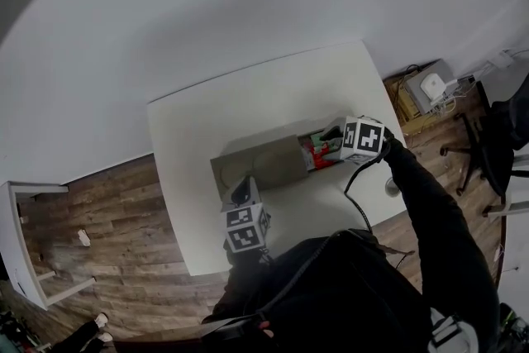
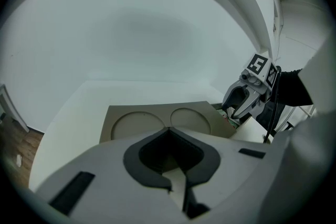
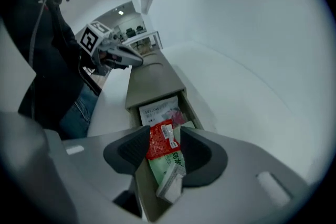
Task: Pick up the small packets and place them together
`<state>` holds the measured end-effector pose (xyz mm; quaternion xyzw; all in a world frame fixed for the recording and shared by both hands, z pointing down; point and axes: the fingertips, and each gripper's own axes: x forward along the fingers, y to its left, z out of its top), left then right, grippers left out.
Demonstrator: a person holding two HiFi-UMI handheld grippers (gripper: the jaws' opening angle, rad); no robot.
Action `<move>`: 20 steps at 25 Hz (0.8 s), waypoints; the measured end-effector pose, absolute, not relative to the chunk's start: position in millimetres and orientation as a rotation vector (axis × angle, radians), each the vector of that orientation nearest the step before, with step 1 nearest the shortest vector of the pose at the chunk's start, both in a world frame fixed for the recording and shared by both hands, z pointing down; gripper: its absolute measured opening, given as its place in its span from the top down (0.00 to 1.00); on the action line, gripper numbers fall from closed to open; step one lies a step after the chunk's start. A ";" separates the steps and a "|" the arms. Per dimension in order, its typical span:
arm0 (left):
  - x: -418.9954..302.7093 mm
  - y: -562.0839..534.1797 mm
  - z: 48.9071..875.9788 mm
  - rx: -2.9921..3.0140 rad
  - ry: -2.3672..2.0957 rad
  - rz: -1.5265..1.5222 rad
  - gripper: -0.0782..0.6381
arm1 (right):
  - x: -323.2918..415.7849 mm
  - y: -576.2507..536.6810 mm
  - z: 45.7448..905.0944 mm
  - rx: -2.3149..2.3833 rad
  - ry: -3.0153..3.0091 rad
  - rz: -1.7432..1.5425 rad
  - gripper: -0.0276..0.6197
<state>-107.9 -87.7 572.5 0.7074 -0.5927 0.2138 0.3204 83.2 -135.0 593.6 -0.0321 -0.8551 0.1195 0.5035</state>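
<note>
Where the right tool gapes, packets lie together

packets fill the open box end; free tabletop around.

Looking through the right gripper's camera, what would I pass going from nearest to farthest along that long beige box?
green packet → red packet → white printed packet → beige cover → left gripper

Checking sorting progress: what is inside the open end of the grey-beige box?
The grey-beige box holds a red packet lying over a green packet, with a white printed packet behind. Anything beneath them is covered; the closed part hides its inside.
</note>
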 end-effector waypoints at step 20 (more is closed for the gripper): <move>-107.6 -87.8 570.6 1.875 -1.534 0.557 0.89 | 89.9 -132.9 632.0 -0.210 -1.788 0.132 0.79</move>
